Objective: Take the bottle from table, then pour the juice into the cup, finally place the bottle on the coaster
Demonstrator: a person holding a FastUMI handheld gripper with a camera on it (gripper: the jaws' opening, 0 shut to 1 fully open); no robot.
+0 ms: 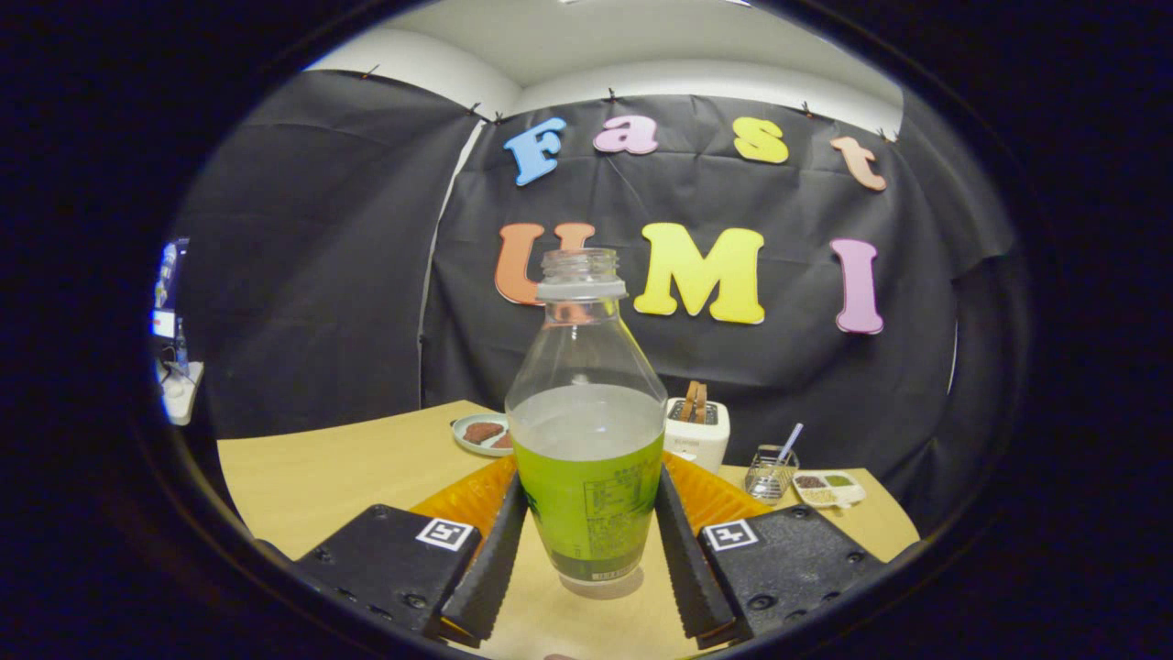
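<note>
The light is soft and even, and it seems to come from above, where the pale ceiling (641,37) is brightest. The bottle (586,431) throws only a small, weak shadow on the table (348,467). The fisheye lens bends straight lines strongly near the edges. Far things are a little soft; perhaps the screen (168,293) is overexposed.

The gripper (586,550) fingers press the bottle from both sides.

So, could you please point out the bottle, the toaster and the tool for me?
bottle (586,477): gripper view, on its green label, between the fingers.
toaster (704,435): gripper view, on its white front, beyond the bottle.
tool (586,559): gripper view, midway between its fingertips, which flank the bottle's base.
</note>
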